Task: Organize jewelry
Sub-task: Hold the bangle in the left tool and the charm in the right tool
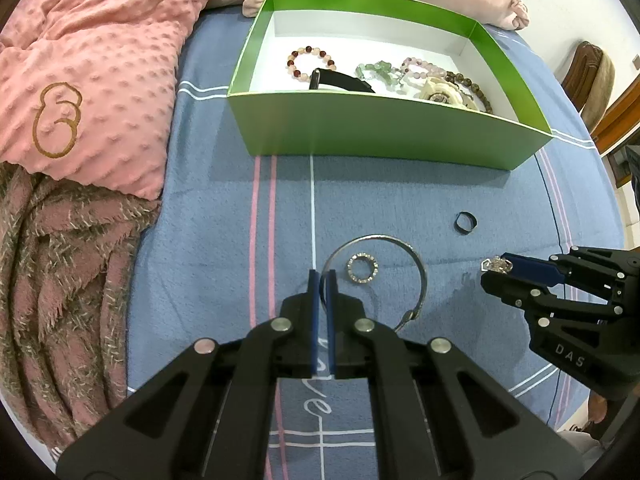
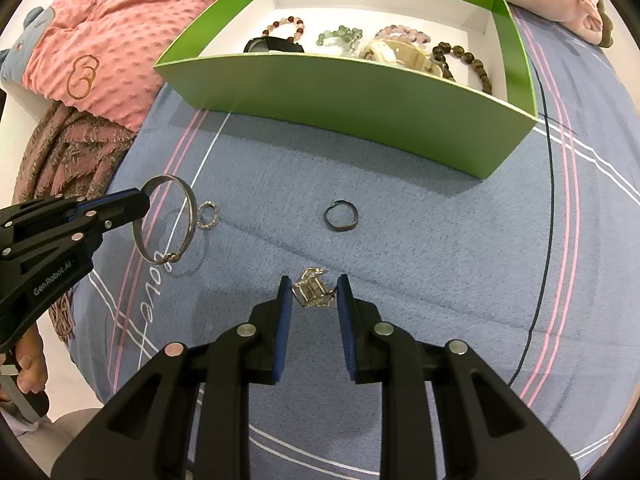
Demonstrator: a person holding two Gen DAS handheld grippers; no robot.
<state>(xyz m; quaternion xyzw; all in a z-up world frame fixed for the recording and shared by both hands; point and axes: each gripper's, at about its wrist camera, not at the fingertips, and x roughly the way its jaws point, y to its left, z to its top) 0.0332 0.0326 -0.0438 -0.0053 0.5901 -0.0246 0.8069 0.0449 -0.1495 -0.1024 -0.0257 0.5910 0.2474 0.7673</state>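
**Two grippers over jewelry on a blue bed sheet**

The left gripper (image 2: 144, 200) has "GenRobot.AI" written on its side. The right gripper (image 1: 496, 266) shows the letters "DAS". The blue sheet (image 2: 400, 260) has the word "love" stitched in white, partly under the bangle. A gold loop shape is sewn on the pink bumpy blanket (image 1: 100, 60).

A green box (image 1: 380, 132) sits at the far side of the sheet. Inside it lie bead bracelets (image 1: 310, 62), a black watch (image 1: 340, 80) and more beads. Its near wall hides part of them. A fuzzy pink-brown throw (image 1: 60, 260) lies left of the sheet.

The left gripper comes in low from the left. Its blue pads are pressed together on the rim of a silver bangle (image 2: 168, 220), which hangs tilted above the sheet. A small sparkly ring (image 2: 209, 216) lies on the sheet, just beside the bangle. A dark ring (image 2: 341, 217) lies alone, nearer the box.

The right gripper (image 2: 313, 292) points toward the box. Its fingers are spread, and a small gold clasp piece (image 2: 314, 290) sits between them. I cannot tell if they touch it.
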